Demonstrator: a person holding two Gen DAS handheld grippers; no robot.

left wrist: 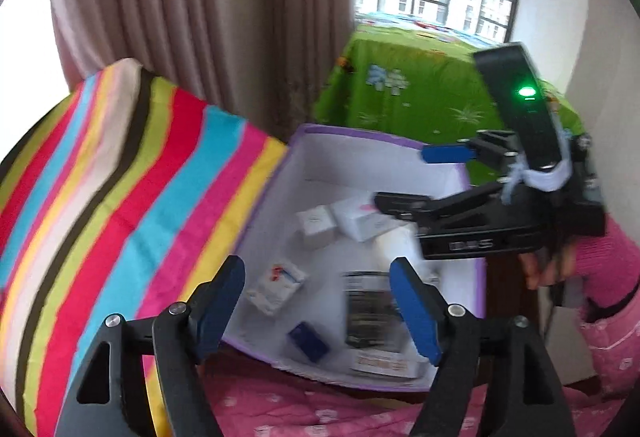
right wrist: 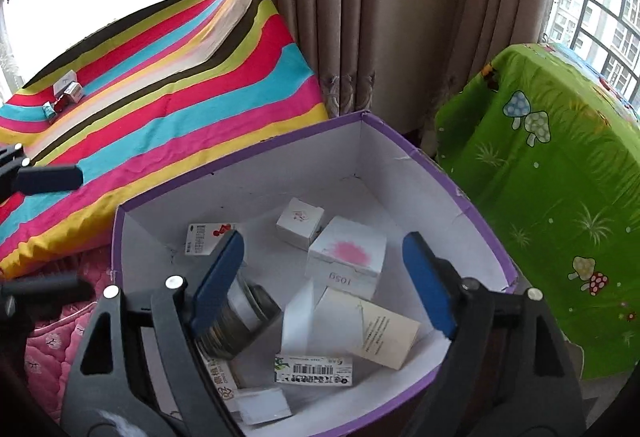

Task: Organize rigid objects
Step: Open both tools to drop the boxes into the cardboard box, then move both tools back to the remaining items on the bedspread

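- Right wrist view: my right hand-held gripper (right wrist: 324, 285) hangs above the purple-rimmed box (right wrist: 248, 173), jaws spread wide, holding nothing.
- Inside lie several small cartons: a white box with a pink blot (right wrist: 347, 257), a small white cube box (right wrist: 300, 223), a barcode-labelled carton (right wrist: 314, 369) and a round tin (right wrist: 240, 321).
- Left wrist view: my left hand-held gripper (left wrist: 320, 309) also stands wide open and empty, near the same box.
- Progress, as I judge it: most items are boxed.
- Remaining: a few small boxes (right wrist: 66, 93) sit on the striped cloth (right wrist: 172, 85), well apart from the box.
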